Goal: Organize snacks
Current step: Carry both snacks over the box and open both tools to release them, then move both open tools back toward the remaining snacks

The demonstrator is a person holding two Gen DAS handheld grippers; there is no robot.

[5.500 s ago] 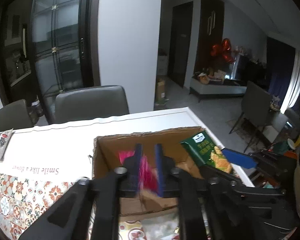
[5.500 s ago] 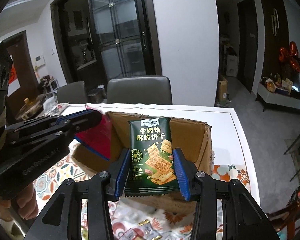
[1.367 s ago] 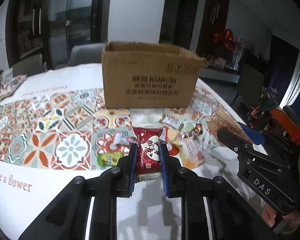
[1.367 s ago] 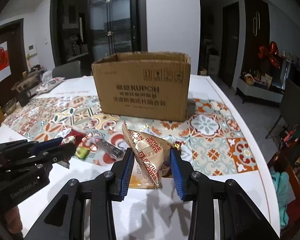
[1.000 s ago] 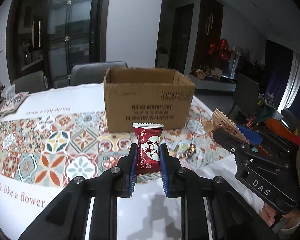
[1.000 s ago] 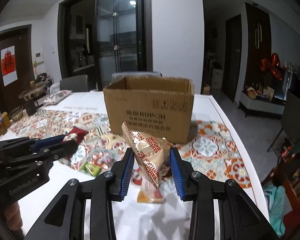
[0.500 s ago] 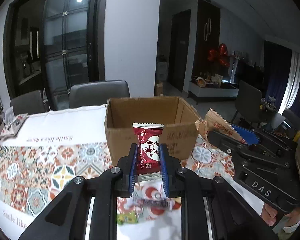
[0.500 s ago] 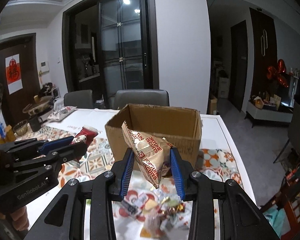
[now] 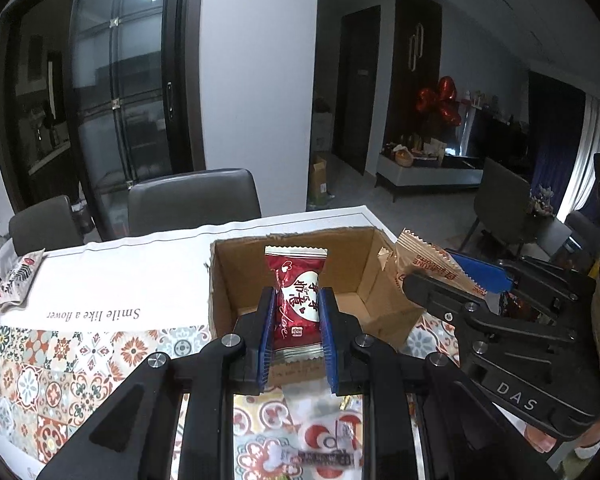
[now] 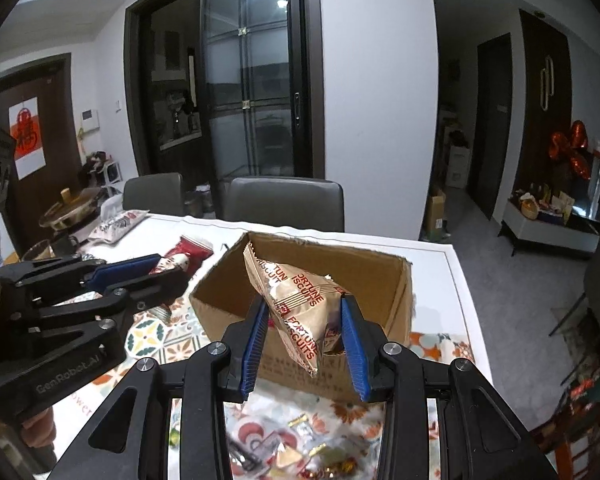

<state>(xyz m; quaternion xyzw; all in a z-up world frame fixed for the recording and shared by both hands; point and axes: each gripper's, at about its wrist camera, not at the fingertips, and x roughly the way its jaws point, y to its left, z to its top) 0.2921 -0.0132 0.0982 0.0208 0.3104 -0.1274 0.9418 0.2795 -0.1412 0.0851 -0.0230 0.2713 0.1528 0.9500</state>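
We are gripping a red candy packet (image 9: pixel 298 304) upright in the left gripper (image 9: pixel 296 332), over the open cardboard box (image 9: pixel 380 280) on the tabletop (image 9: pixel 132 276). The right gripper (image 10: pixel 304 328) is clamping a biscuit pouch (image 10: pixel 300 304) above the box too. Loose wrappers (image 10: pixel 300 440) are lying below, blurred.

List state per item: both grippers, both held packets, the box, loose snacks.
left gripper: shut on red candy packet
right gripper: shut on tan biscuit packet
red candy packet: held upright, near the box opening
tan biscuit packet: held, tilted
cardboard box: open, upright
loose snacks: on tablecloth before box
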